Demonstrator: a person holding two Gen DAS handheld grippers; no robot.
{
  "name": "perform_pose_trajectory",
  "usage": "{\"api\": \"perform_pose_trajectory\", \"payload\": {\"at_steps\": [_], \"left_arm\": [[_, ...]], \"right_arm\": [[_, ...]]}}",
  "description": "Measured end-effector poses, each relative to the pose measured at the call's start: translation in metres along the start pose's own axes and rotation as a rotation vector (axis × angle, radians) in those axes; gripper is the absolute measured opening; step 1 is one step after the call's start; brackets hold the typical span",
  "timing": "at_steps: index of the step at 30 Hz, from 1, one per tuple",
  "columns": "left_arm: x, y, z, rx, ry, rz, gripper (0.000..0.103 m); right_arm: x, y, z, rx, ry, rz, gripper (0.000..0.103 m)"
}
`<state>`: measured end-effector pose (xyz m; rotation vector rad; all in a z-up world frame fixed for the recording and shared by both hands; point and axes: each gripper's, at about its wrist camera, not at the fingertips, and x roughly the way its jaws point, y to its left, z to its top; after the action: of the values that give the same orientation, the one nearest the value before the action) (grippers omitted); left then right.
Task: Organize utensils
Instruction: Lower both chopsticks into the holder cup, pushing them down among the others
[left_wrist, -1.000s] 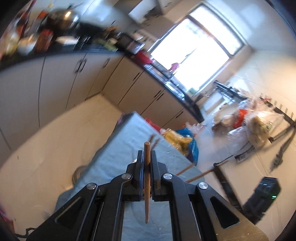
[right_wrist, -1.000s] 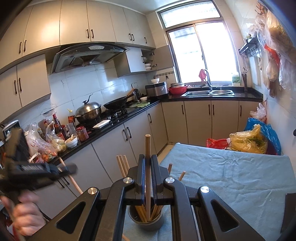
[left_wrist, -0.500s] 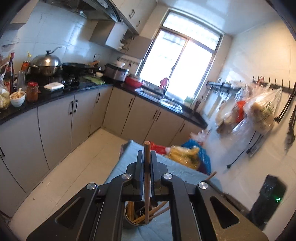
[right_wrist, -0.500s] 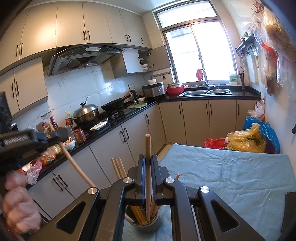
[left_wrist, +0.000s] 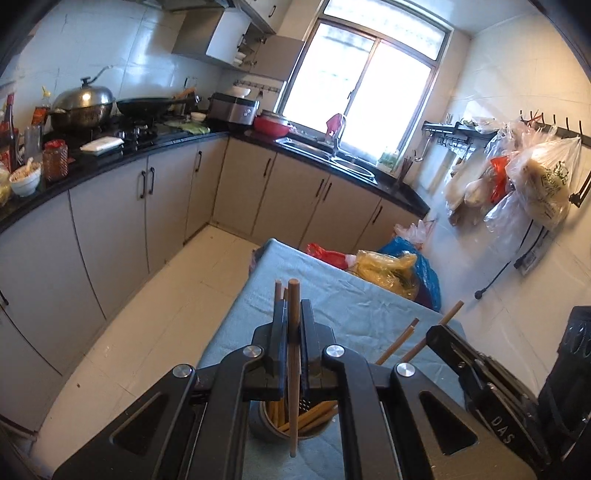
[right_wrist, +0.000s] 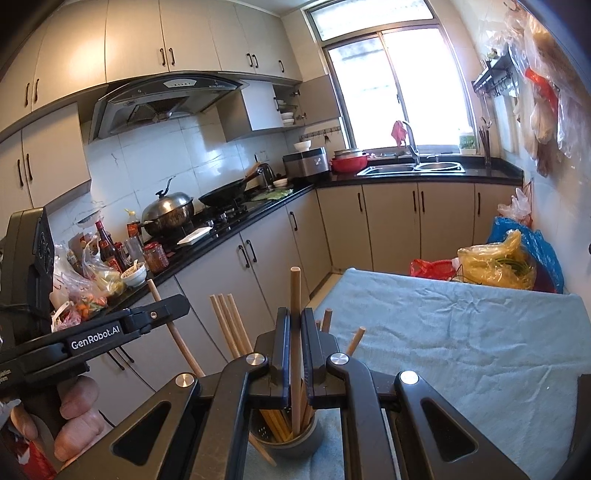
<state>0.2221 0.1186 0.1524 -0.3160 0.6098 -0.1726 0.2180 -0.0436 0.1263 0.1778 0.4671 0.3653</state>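
Since each wooden chopstick (left_wrist: 293, 369) is light, stiff and smooth, both grippers' fingers (left_wrist: 282, 332) pinch 1 mid-shaft above the holder (right_wrist: 286, 437).

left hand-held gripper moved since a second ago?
Yes. In the right wrist view the left hand-held gripper has swung rightward, toward the metal holder on the blue cloth, carrying its chopstick.

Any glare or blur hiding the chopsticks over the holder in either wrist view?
Left wrist: window blown out, chopstick and holder sharp. Right wrist: window glares too, chopstick crisp; fisheye bends the edges.
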Motion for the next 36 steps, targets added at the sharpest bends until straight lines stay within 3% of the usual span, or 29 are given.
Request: {"api": "perform_pose_trajectory", "payload": {"at_steps": [9, 28, 36], "left_arm": [[-0.038, -0.018, 0.029, 0.044, -0.108, -0.027, 0.005], [0.03, 0.002, -0.019, 0.069, 0.037, 0.085, 0.005], [0.035, 0.003, -0.03, 0.08, 0.013, 0.118, 0.005]], "right_arm": [[-0.002, 0.0, 0.004, -0.004, -0.02, -0.001, 0.007], [0.016, -0.011, -0.014, 0.024, 0.053, -0.02, 0.007], [0.027, -0.018, -0.027, 0.053, 0.095, -0.025, 0.007]]}}
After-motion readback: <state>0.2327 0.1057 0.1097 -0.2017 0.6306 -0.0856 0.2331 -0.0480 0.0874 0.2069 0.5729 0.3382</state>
